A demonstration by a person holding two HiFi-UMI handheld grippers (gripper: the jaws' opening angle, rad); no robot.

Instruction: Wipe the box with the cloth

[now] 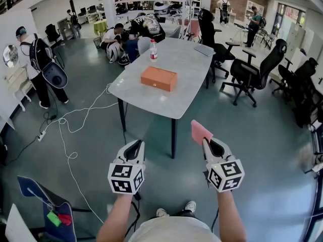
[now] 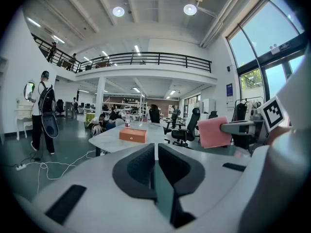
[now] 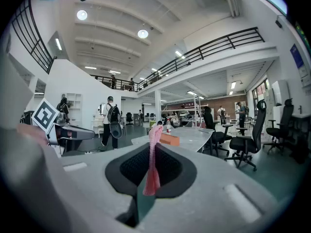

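Observation:
An orange box (image 1: 159,78) lies flat near the middle of a grey table (image 1: 186,92), well ahead of both grippers; it also shows small in the left gripper view as the box (image 2: 132,135) and in the right gripper view as the box (image 3: 170,139). My right gripper (image 1: 204,141) is shut on a pink cloth (image 1: 201,131), which stands up between its jaws as the cloth (image 3: 154,157). My left gripper (image 1: 138,145) is shut with nothing in it, held level beside the right one. Both hang over the floor, short of the table's near edge.
A water bottle (image 1: 153,50) and a laptop (image 1: 204,50) sit further back on the table. Black office chairs (image 1: 246,74) stand to its right. White cables (image 1: 70,122) trail over the floor at left. People crouch beyond the table's far end; one person (image 1: 38,67) stands at left.

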